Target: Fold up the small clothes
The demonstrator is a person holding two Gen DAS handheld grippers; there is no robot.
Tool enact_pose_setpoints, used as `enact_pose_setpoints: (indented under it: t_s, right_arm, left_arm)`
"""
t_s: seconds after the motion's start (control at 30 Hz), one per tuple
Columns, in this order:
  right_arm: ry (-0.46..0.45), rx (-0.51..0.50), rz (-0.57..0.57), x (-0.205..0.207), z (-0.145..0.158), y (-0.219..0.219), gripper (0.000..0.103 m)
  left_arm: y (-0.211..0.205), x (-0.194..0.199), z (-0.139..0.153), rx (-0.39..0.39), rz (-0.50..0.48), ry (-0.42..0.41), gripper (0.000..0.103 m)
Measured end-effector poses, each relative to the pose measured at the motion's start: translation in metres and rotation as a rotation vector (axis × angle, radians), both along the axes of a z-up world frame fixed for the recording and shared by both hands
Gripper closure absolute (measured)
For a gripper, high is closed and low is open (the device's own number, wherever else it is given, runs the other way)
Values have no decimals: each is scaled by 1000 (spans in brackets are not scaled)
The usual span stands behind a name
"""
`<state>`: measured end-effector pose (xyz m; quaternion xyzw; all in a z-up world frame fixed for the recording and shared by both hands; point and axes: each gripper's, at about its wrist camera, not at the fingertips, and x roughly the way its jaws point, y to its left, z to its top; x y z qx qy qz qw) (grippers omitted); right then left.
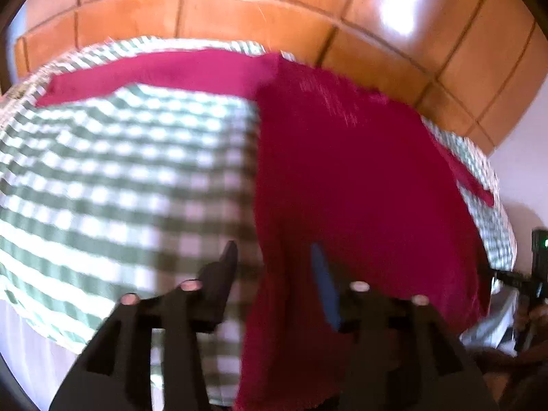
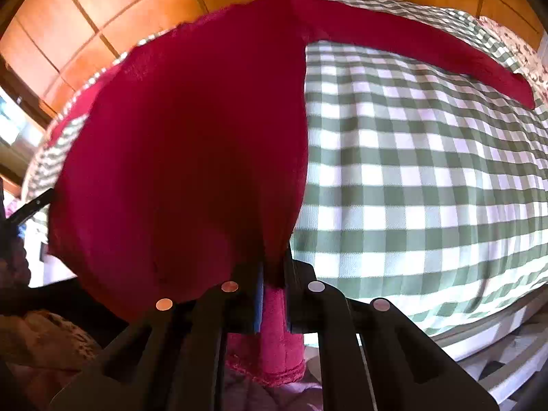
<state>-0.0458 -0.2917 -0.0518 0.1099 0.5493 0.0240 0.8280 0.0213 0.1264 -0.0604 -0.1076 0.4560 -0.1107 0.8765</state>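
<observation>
Now my right gripper (image 2: pixel 272 274) pinches the hem of the crimson knitted long-sleeved garment (image 2: pixel 191 144) spread ahead on the green-and-white checked cloth (image 2: pixel 428 178), while my left gripper (image 1: pixel 274 257) stands released astride its edge, to lift both corners.

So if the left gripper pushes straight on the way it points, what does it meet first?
Probably the red garment, whose left edge lies between the left gripper fingers; the checked cloth lies beneath. Depth is blurred.

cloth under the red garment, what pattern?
Green-and-white check on the cloth beneath the red garment; sharpest in the right wrist view.
</observation>
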Motion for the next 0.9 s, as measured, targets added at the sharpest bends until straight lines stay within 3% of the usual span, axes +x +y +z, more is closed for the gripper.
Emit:
enact_pose_setpoints:
  t_s: [0.03,0.07,0.1,0.23,0.4,0.5,0.6,0.77,0.83,0.9]
  right_arm:
    - [-5,1,-11,1,1,-4,80]
    - [-15,4,-44,2,5,-17,63]
    - [-27,17,-95,5,9,-32,54]
    - [-108,60,-321,20,18,-88,53]
    - [-170,126,-720,41,13,-200,53]
    - [-203,171,-895,50,7,-253,53]
    - [-209,201,-999,68,0,-291,53]
    - [-199,207,-1068,94,-14,-334,53]
    - [-183,164,-1056,112,-16,-343,64]
    - [-144,102,-1019,126,-16,-344,96]
  left_arm:
    - [1,6,4,-9,9,-8,58]
    - [0,12,9,-20,13,-22,58]
    - [-3,18,12,-23,12,-36,57]
    - [-36,38,16,9,-44,-69,52]
    - [-84,61,8,92,-139,-65,45]
    - [-101,71,2,112,-174,-40,44]
    - [-108,80,-5,126,-178,-7,43]
    - [-111,97,-21,121,-145,57,42]
    - [-112,101,-24,123,-138,61,41]
    - [-115,101,-25,130,-137,59,39]
